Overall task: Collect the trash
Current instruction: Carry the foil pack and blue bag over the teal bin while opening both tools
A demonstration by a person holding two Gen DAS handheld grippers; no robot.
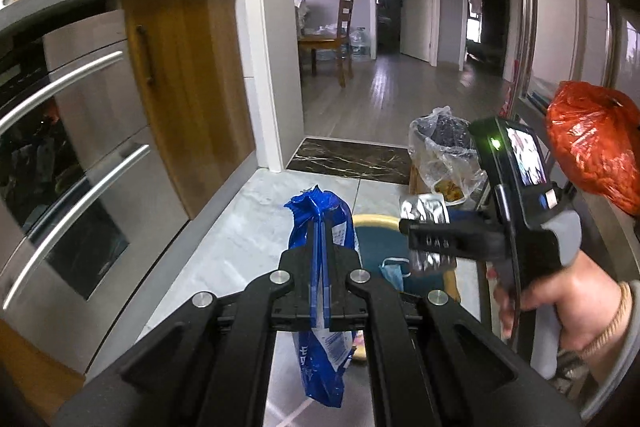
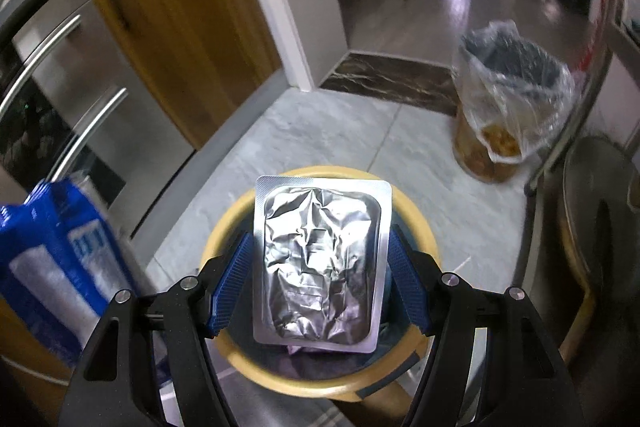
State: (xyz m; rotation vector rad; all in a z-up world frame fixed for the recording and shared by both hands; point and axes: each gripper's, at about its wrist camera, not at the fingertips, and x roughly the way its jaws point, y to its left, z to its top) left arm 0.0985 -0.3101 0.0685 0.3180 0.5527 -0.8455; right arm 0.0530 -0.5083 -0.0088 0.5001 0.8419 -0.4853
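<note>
We read the left gripper at the lower centre of the left wrist view with its jaws closed tight on a blue snack bag, which hangs through them with its crumpled top above and its printed body below. In the right half of the same view, a hand holds the right gripper, whose jaws carry a silver foil pack directly over a yellow-rimmed bin; a blue face mask lies inside that bin. In the right wrist view, the right gripper stands with its jaws fairly wide, the blue pads pressed against the two long edges of the silver foil pack, which sits flat-faced toward the camera above the yellow-rimmed bin. The blue snack bag appears at the left edge of this view. At the upper right, a second bin lined with a clear plastic bag stands on the tiled floor; its yellowish contents are probably food scraps, though blur prevents confirmation. An orange bag occupies the right edge of the left wrist view.
</note>
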